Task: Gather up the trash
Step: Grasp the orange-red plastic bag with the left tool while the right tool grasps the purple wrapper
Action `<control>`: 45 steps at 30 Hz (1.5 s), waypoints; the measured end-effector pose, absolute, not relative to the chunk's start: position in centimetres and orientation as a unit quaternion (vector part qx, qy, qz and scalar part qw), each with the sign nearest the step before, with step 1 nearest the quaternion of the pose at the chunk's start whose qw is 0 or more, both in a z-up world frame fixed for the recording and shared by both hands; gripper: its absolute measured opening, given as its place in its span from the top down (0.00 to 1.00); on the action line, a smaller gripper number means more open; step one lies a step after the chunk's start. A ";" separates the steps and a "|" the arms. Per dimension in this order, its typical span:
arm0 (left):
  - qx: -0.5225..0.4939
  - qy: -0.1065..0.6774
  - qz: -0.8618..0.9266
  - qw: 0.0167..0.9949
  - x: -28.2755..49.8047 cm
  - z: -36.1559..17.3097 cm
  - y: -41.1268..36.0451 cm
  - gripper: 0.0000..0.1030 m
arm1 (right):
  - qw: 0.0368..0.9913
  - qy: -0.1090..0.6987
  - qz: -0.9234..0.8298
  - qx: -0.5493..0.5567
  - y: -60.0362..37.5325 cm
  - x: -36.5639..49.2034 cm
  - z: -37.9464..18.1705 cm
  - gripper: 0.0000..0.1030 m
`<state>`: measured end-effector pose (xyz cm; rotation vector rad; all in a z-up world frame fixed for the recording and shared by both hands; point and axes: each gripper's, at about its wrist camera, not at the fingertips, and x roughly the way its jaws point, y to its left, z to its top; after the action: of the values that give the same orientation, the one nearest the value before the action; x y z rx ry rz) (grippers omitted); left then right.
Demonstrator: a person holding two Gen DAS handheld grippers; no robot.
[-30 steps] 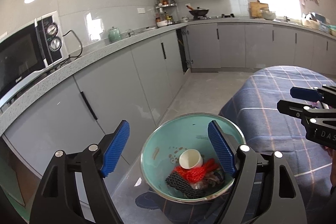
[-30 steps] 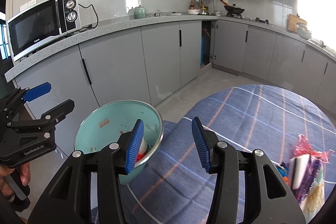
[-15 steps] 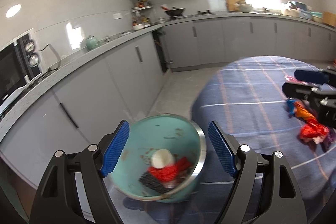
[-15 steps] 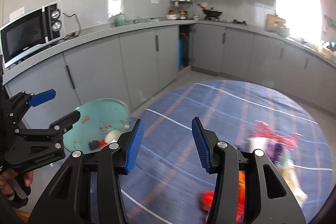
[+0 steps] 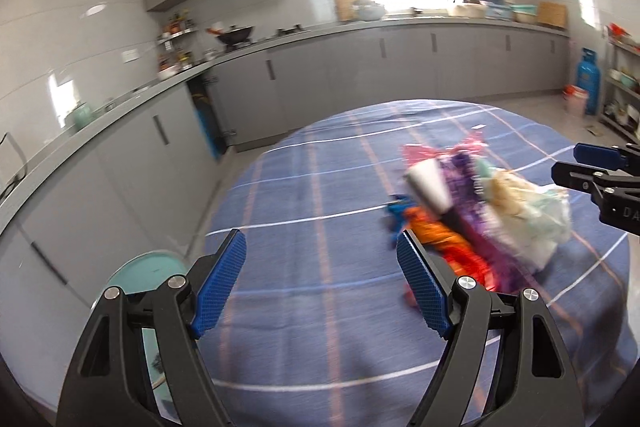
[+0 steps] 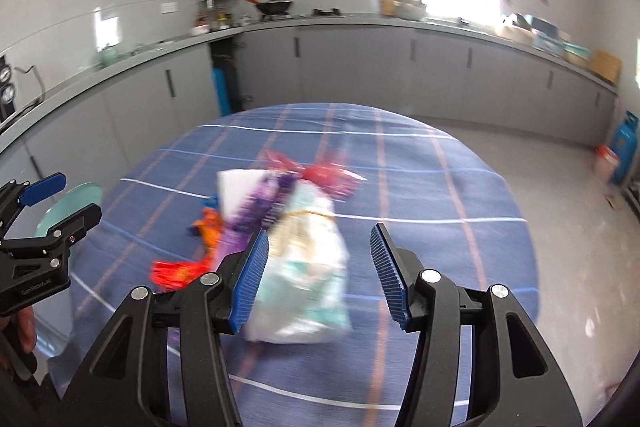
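I judge most collecting remains: the trash pile (image 6: 280, 227) lies mid-desk (image 6: 440, 187), the teal bin (image 5: 148, 271) waits off the desk's left edge. My right gripper (image 6: 316, 275) hovers over the white bag, fingers wide, empty; my left gripper (image 5: 320, 287) likewise. Nothing blocks the reach.

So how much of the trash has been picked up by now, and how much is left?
Little looks done in these blurred views. The teal bin sits off the table's left edge, its contents hidden. Both the left gripper and the right gripper are open and hold nothing. Left to collect: the pile on the blue tablecloth, with a white paper cup, a pale plastic bag and red wrappers.
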<state>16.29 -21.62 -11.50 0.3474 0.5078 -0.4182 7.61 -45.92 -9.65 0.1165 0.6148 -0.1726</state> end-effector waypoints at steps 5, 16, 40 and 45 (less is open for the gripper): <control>0.181 0.266 -0.234 0.918 16.2 -12.9 -25.0 0.25 | 0.945 0.306 -0.095 0.068 -47.5 7.1 -10.6 0.44; 0.218 0.334 -0.251 0.882 16.6 -17.4 -27.9 0.25 | 0.944 0.309 -0.080 0.085 -47.7 6.6 -11.7 0.44; 0.170 0.307 -0.239 0.905 16.9 -13.9 -21.4 0.94 | 0.946 0.318 -0.012 0.057 -39.8 8.5 -11.5 0.38; 0.144 0.311 -0.199 0.918 17.6 -14.1 -18.8 0.94 | 0.935 0.350 -0.002 0.051 -37.6 10.7 -12.8 0.41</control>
<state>17.56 -18.80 -14.05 0.2970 0.6388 -0.4092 10.66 -37.55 -12.79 0.1037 0.7158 -0.0043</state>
